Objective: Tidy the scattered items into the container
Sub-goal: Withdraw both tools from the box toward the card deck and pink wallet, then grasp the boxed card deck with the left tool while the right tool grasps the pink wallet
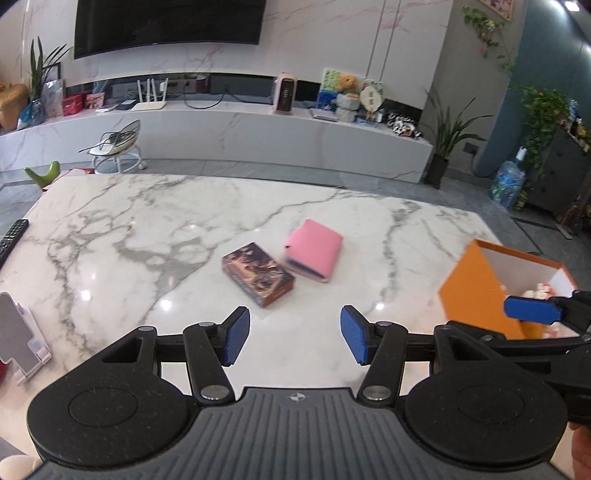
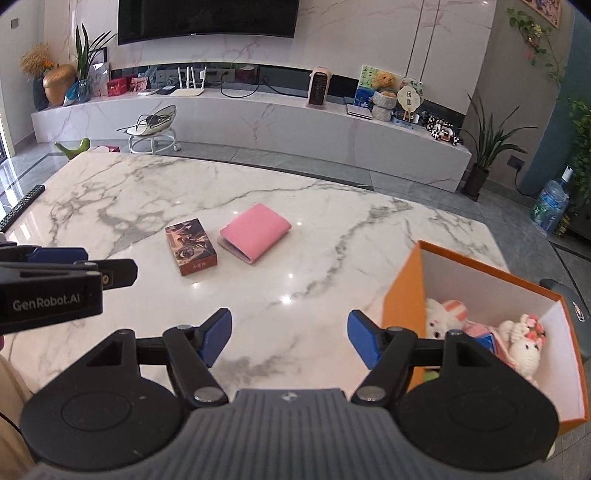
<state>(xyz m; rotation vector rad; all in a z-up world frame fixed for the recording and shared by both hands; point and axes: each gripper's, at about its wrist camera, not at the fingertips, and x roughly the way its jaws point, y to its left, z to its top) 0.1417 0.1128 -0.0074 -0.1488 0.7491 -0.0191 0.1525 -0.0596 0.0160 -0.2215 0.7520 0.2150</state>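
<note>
Both the left gripper (image 1: pixel 294 334) and right gripper (image 2: pixel 289 338) gape empty; the flat pink fabric wallet (image 2: pixel 255 232), mid-tabletop beside the dark printed card box (image 2: pixel 191 246), could slide when pinched.

A home living room is showing here. A large dark television (image 2: pixel 207 18) is hanging on the marble-clad wall at the top of the frame, above a long low marble media console (image 2: pixel 258 122) that is running across the upper middle. Potted plants (image 2: pixel 487 147) are standing at the right, a teddy bear (image 2: pixel 386 83) and a small heater (image 2: pixel 319 86) are sitting on the console, and a water jug (image 2: pixel 550 208) is standing on the grey tiled floor at far right. A marble table (image 2: pixel 147 206) is filling the foreground, with a remote control (image 2: pixel 22 206) lying at its left edge.
</note>
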